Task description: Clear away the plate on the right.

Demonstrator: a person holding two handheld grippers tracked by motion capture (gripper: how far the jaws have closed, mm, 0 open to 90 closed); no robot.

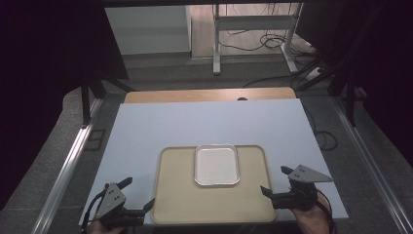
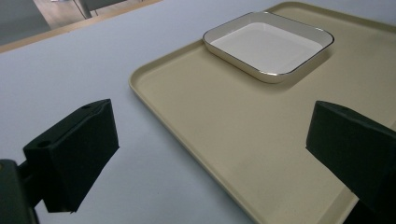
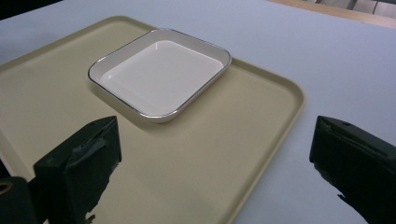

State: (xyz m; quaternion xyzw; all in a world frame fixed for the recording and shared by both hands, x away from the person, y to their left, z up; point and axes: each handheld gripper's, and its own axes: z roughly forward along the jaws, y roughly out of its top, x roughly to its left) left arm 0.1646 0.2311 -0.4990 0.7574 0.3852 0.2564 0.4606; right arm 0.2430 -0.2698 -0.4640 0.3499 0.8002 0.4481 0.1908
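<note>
A beige tray [image 1: 170, 195] lies at the near middle of the pale table. On its far half sits an empty square white dish [image 1: 216, 165] with a dark rim. My left gripper [image 1: 139, 192] is at the tray's near left corner, open, its jaws straddling the tray's left edge [image 2: 187, 144] with nothing held. My right gripper [image 1: 274, 180] stands open at the tray's right side, and its jaws straddle the tray's right edge [image 3: 275, 149]. The white dish [image 3: 159, 74] lies ahead of the right jaws, apart from them. The same dish [image 2: 268, 42] lies well beyond the left jaws.
The pale table sheet [image 1: 204, 122] has bare room beyond and beside the tray. A wooden board edge [image 1: 209, 94] shows at the table's far side. Beyond it stand a white metal frame [image 1: 253, 29] and loose cables [image 1: 272, 41] on the floor.
</note>
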